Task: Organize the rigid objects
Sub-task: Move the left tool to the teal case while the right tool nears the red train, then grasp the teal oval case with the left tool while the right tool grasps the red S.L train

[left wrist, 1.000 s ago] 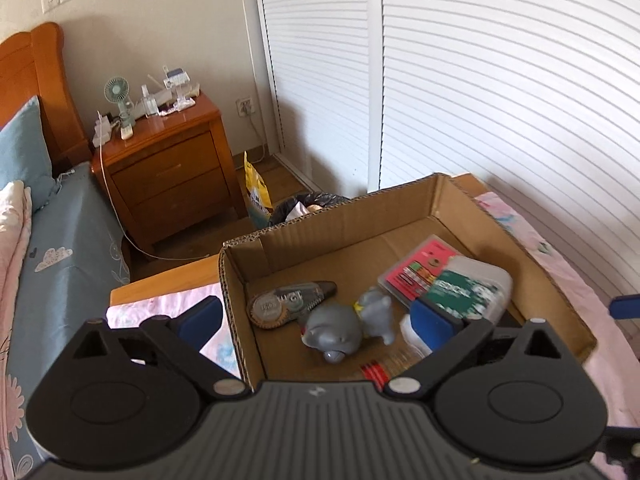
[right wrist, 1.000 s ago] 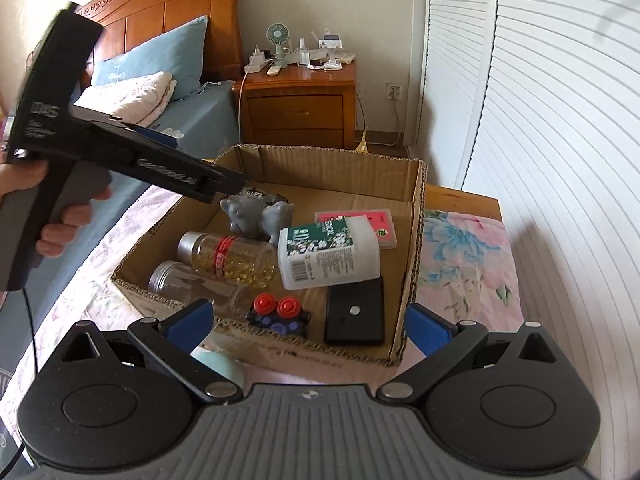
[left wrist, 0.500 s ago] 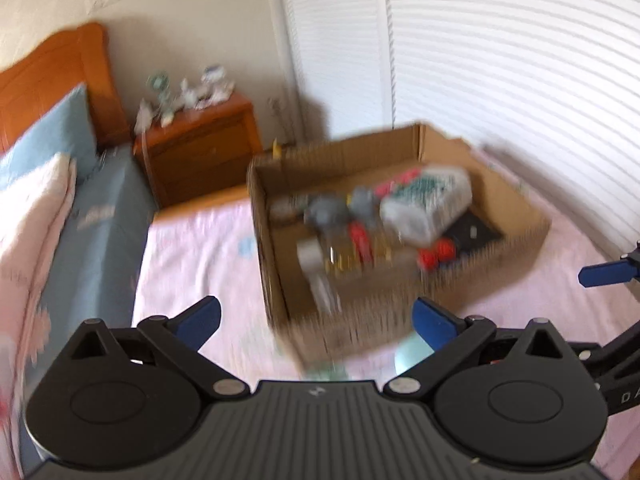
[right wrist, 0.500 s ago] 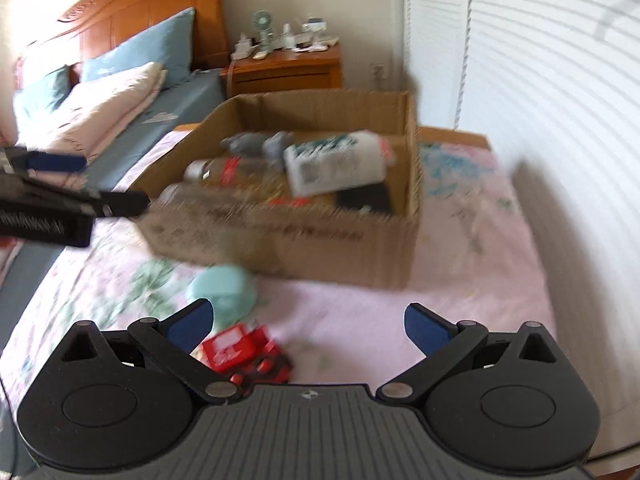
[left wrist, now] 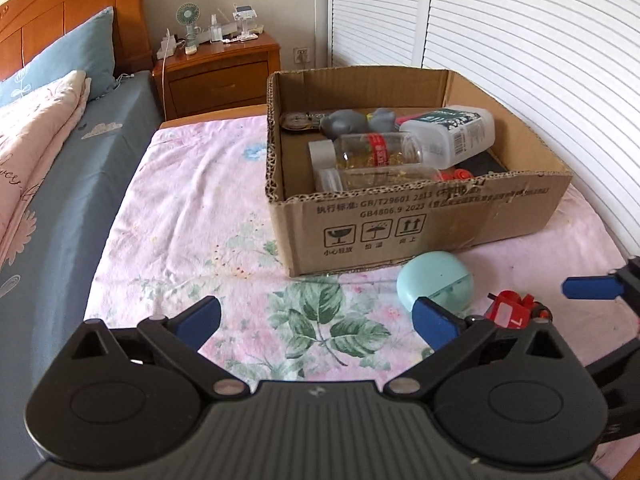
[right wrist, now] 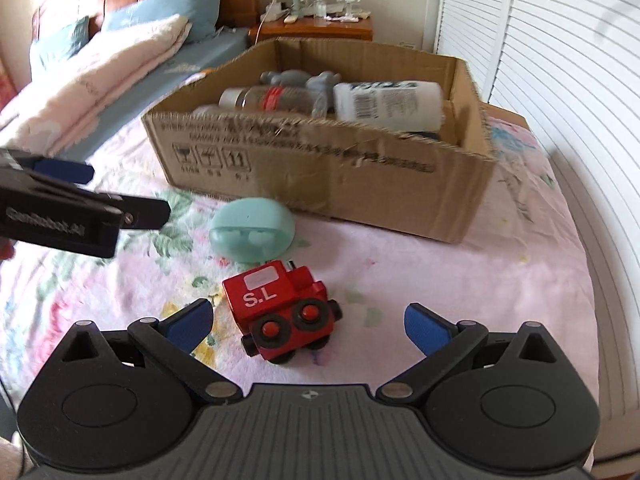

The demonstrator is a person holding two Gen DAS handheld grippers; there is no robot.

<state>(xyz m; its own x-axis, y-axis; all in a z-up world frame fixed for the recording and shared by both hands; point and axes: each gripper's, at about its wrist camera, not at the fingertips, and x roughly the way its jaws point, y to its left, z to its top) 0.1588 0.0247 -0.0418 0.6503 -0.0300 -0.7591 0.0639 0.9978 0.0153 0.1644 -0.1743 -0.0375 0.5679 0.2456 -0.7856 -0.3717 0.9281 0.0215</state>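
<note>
left gripper (left wrist: 316, 316) wide and empty over the bedspread, cardboard box (left wrist: 420, 224) mostly filled, mint case (right wrist: 253, 229) and red toy truck (right wrist: 285, 308) not yet boxed, truck between right gripper (right wrist: 309, 326)'s wide, empty jaws.

Right gripper (right wrist: 308, 322), jaws wide apart, frames a red toy train (right wrist: 282, 312) at 6 o'clock; mint case (right wrist: 253, 229) and cardboard box (right wrist: 320, 176) lie toward 12 o'clock.

left tongs (left wrist: 316, 318): spread wide, empty | right tongs (right wrist: 308, 324): spread wide, empty, held low
</note>
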